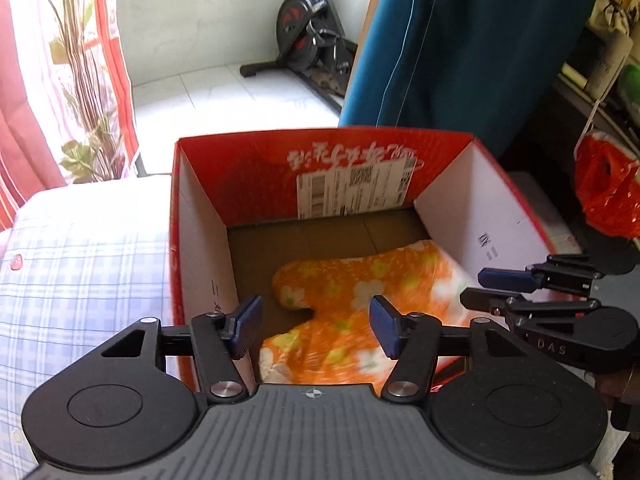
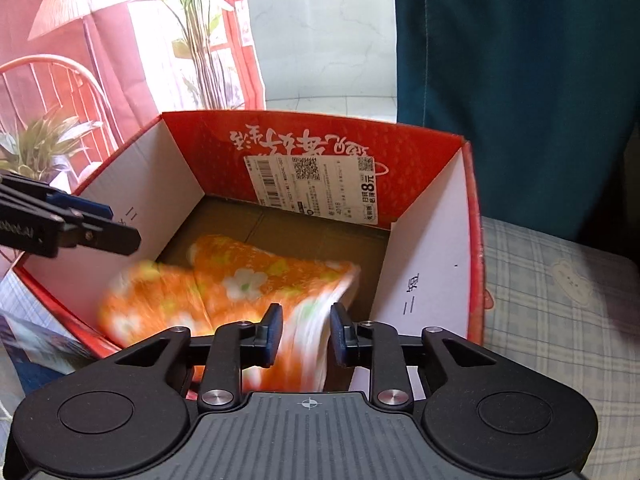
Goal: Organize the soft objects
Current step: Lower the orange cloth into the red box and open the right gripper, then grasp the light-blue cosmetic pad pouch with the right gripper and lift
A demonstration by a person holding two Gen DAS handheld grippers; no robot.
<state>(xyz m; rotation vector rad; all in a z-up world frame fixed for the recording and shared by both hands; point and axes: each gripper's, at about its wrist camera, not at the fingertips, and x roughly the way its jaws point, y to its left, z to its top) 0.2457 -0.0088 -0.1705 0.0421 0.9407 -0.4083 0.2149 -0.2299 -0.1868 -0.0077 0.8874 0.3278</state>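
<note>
Bedsheet (image 1: 80, 248) in pale blue check under everything; on it I see the red cardboard box (image 1: 496, 208) open-topped, white inner side walls. Far wall inside carries upside-down white Chinese script and a white shipping label (image 2: 312, 192) with barcode, QR codes, a big "8" and "4018" readable. Right inner wall in the right wrist view has black characters I can't make out. Orange floral cloth (image 1: 352, 300) lies in the box on the brown floor, blurred at its near edge, bunched toward my side. Left gripper (image 1: 316, 328) hovers above the near rim, fingers wide apart, nothing between them. Right gripper (image 2: 306, 334) has its fingers partly closed with the cloth's white-orange edge running between the pads; blur means I cannot tell if they actually pinch it. "DAS" is moulded on the right gripper body in the left view
</note>
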